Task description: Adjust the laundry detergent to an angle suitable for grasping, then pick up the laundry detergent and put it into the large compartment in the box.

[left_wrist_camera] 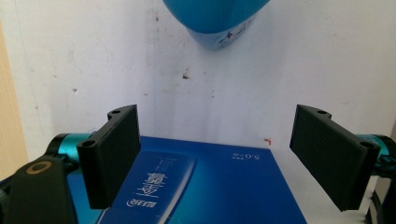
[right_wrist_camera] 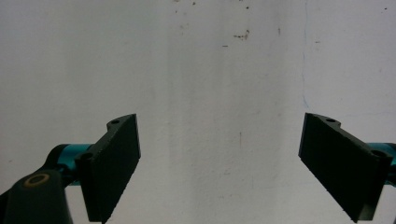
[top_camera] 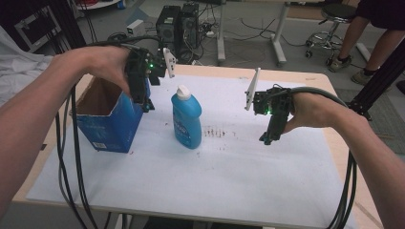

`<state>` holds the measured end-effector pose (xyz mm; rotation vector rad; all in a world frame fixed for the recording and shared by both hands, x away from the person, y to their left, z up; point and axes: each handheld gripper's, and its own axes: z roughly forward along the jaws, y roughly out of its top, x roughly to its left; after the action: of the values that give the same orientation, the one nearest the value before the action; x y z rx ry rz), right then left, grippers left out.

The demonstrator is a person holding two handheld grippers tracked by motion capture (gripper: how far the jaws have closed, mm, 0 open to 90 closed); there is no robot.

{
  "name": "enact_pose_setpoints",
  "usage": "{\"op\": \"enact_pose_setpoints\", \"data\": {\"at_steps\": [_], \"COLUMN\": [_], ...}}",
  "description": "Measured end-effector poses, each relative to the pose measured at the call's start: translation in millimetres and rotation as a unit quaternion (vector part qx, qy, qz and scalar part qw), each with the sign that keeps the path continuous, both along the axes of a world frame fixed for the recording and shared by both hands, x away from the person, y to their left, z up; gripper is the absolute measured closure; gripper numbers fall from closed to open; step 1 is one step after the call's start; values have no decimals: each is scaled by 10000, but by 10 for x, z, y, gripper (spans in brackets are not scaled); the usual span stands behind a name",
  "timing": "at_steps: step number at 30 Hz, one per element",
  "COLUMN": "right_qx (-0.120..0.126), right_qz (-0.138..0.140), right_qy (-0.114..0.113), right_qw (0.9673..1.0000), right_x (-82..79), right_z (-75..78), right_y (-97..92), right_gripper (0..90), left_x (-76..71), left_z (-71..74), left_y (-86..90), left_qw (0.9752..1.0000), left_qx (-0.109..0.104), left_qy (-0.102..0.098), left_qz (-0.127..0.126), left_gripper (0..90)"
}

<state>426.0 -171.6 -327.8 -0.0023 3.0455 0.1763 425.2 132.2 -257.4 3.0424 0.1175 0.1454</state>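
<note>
- A blue bottle (top_camera: 186, 120) with a white cap stood upright on the desk (top_camera: 239, 191), just beside an open blue box (top_camera: 111, 121).
- It probably was light, rigid and slick; the narrower upper body looked the best hold.
- The left tongs (top_camera: 147, 106) hung open over the box's corner, near the bottle.
- The right tongs (top_camera: 267, 138) hovered open and empty, well apart.

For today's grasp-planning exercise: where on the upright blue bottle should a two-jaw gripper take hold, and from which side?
Probably the narrower upper body of the blue bottle, just below its white cap. It stands upright and apart from the blue box, so come in level from the right, where the open right gripper hangs over bare table.
</note>
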Motion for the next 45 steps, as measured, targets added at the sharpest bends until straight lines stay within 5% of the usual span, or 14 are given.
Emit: {"op": "enact_pose_setpoints", "data": {"at_steps": [20, 30, 36, 45], "right_qx": [-19, -30, -99, -132], "right_qz": [64, 137, 143, 135], "right_qy": [-101, -91, -44, -65], "right_qw": [9999, 9999, 9998, 9998], "right_x": [-30, -55, -49, -98], "right_z": [-5, -5, -34, -26], "right_y": [41, 72, 90, 123], "right_gripper": [118, 118, 118, 119], "left_x": [157, 276, 319, 294], "left_z": [-41, -71, -42, -39], "left_y": [27, -79, -169, -350], "left_qw": [9999, 9988, 9962, 9891], "left_qx": [-54, -77, -143, -83], "left_qy": [22, 156, 107, 42], "left_qz": [-85, -464, -852, -1472], "left_gripper": [163, 163, 163, 162]}}
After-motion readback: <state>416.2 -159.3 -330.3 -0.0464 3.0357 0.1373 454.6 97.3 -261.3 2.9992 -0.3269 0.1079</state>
